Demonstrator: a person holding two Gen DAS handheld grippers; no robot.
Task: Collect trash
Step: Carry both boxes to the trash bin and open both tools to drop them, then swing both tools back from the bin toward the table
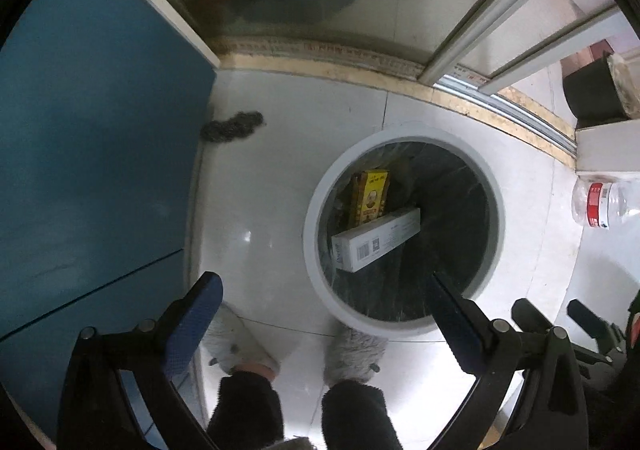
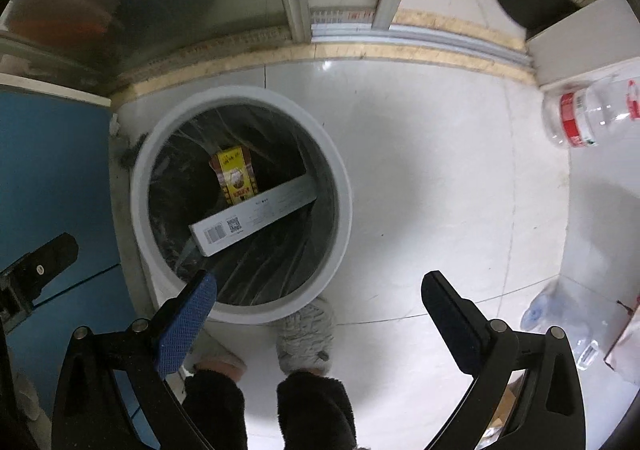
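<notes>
A round white trash bin (image 1: 496, 246) with a dark liner stands on the tiled floor; it also shows in the right wrist view (image 2: 344, 210). Inside lie a long white box (image 1: 376, 240) (image 2: 252, 216) and a yellow carton (image 1: 368, 198) (image 2: 236, 174). My left gripper (image 1: 324, 290) is open and empty above the bin's near rim. My right gripper (image 2: 318, 288) is open and empty above the floor just right of the bin. A clear plastic bottle with a red label (image 1: 600, 204) (image 2: 580, 118) lies on the floor at the right.
A blue cabinet (image 1: 92, 154) (image 2: 52, 178) stands at the left. A sliding glass door and its track (image 1: 360, 66) (image 2: 400, 46) run behind the bin. The person's slippers (image 1: 356, 350) (image 2: 306, 334) stand at the bin. A second clear bottle (image 2: 560, 318) and a box lie lower right.
</notes>
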